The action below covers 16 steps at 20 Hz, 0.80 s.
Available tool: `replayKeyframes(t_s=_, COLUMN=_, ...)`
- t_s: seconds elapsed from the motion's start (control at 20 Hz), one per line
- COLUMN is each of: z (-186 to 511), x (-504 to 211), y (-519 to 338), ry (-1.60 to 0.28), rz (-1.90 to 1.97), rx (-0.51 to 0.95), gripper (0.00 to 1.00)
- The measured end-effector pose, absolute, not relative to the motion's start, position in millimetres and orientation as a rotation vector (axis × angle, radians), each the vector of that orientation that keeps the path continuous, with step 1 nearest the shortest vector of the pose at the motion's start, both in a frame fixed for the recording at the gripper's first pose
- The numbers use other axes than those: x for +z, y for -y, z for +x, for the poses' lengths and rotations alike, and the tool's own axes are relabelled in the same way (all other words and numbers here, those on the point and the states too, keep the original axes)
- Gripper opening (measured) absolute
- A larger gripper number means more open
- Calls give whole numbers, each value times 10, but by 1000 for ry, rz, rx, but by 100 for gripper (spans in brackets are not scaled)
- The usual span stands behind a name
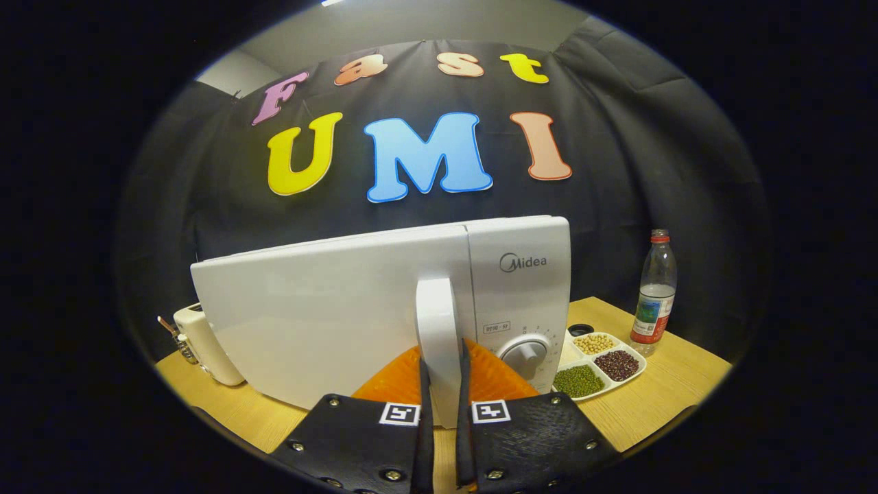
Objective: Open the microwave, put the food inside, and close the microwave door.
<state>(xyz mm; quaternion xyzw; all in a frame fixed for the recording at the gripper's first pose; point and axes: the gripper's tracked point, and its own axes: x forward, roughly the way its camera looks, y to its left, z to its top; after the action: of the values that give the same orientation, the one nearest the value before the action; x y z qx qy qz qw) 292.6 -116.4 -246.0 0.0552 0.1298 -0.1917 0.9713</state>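
Observation:
A white microwave (343, 302) stands on the wooden table (672, 384). Its door (322, 315) is swung a little way out from the body, and its control panel with a round knob (525, 355) sits on the right. The door's white upright handle (436, 329) runs down between the fingers. My gripper (444, 384) is shut on this handle, one finger pressed on each side of it. The microwave's inside is hidden behind the door.
A white divided dish (603, 370) holding yellow, dark red and green beans lies right of the microwave. A clear water bottle (655, 295) with a red cap stands beyond it. A cream toaster (202, 343) sits left of the microwave.

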Motion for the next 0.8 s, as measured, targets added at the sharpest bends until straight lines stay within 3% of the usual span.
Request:
replayKeyframes(t_s=0.4, z=2779, x=-2413, y=1073, ry=-251, rz=108, rx=-380, gripper=8)
replayKeyframes(t_s=0.8, z=2103, x=-2334, y=404, ry=-278, rz=76, rx=-242, gripper=8)
